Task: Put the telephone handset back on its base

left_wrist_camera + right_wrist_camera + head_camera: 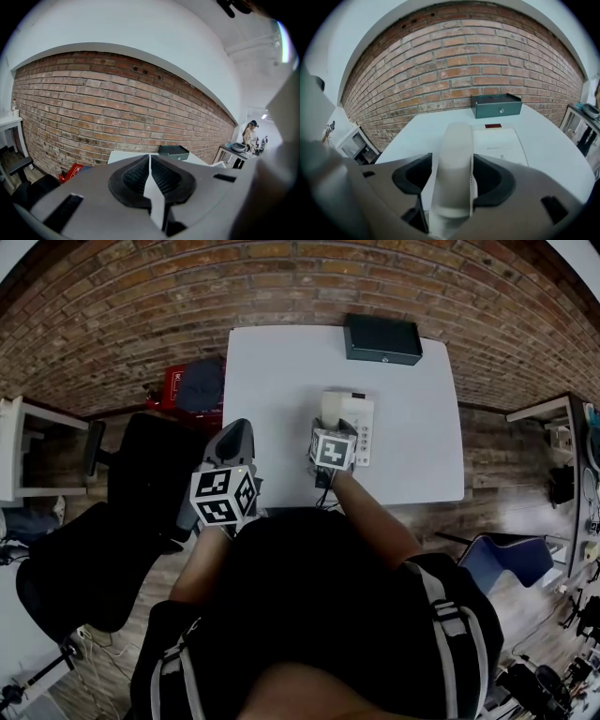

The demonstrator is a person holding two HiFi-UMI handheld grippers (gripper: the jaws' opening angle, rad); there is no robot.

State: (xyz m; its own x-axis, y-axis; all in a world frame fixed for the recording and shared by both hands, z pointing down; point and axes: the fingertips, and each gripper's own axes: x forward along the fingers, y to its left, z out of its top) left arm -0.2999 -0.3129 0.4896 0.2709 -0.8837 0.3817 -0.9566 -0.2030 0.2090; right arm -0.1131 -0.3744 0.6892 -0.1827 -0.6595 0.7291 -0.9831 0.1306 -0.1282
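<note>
Cream-white plastic, smooth and faintly glossy: handset (pixel 455 140), long and round-backed, lying lengthwise along the left side of the base (pixel 501 145). Looks seated already in its cradle, close against that flat, boxy body of the same colour, near the middle of the white table (pixel 553 154). Sits between the jaws of the right gripper (pixel 453 164), spread wide, with a sliver of tabletop showing beside the left pad and the right pad at most brushing the shell. No squeeze to be seen, so judged let go rather than gripped.

By that reading, little left to do: draw the right gripper straight back without nudging the handset, then check for a level fit. Cannot confirm from these views whether fully pressed down onto the hook.

Left gripper (pixel 150 176) idle off the near left edge of the table, aimed towards the brick wall (pixel 117 108). Jaws closed together on nothing, with black ribbed rubber pads meeting at the tips inside a matte grey shell.

Elsewhere, a hard, matte, pale tabletop. Dark green box (pixel 496 105), sharp-cornered and metal-looking, at the far edge, well apart from the base. Behind, rough red-brown brick with pale mortar lines.
</note>
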